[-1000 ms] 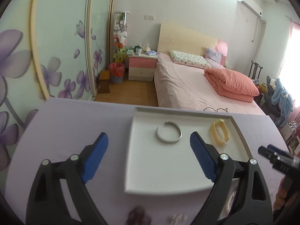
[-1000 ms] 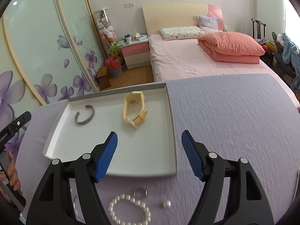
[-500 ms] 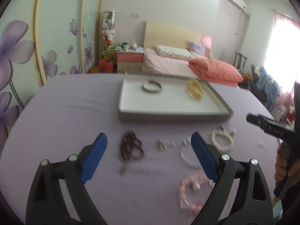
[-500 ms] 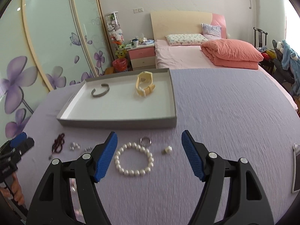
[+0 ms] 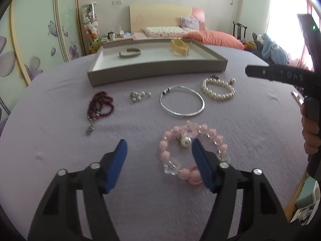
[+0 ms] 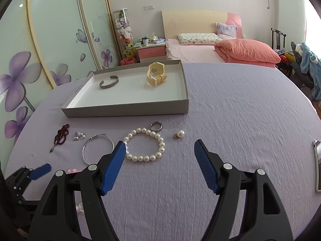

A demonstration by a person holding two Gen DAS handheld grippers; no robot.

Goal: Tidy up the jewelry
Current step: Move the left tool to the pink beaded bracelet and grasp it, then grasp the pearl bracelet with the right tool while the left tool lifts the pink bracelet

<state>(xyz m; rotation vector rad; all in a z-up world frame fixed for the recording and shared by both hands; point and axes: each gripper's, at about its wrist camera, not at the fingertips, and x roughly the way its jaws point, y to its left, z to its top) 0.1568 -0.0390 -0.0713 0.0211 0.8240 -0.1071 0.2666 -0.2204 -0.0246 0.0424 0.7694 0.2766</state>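
The left gripper is hovering low over the purple table, and its jaws have just been closing in, now sitting about half open with nothing between them but bare cloth. The pink bracelet is lying flat just off to the right of that gap: the right blue fingertip is overlapping the ring, covering its near right arc, so I am judging the gripper needs a nudge rightward before it can pinch a side of the loop. The bracelet is a round loop, no real long axis to line up with.

The right gripper is standing wide open and empty, with the pearl bracelet lying just ahead of its left finger. So the left hand is the nearer one for the pink piece, the right for the pearls.

The tray is sitting farther back, already holding a silver cuff and a yellow watch. Motion blur is softening the left view, so whether that fingertip is touching the beads or only passing above them I cannot tell.
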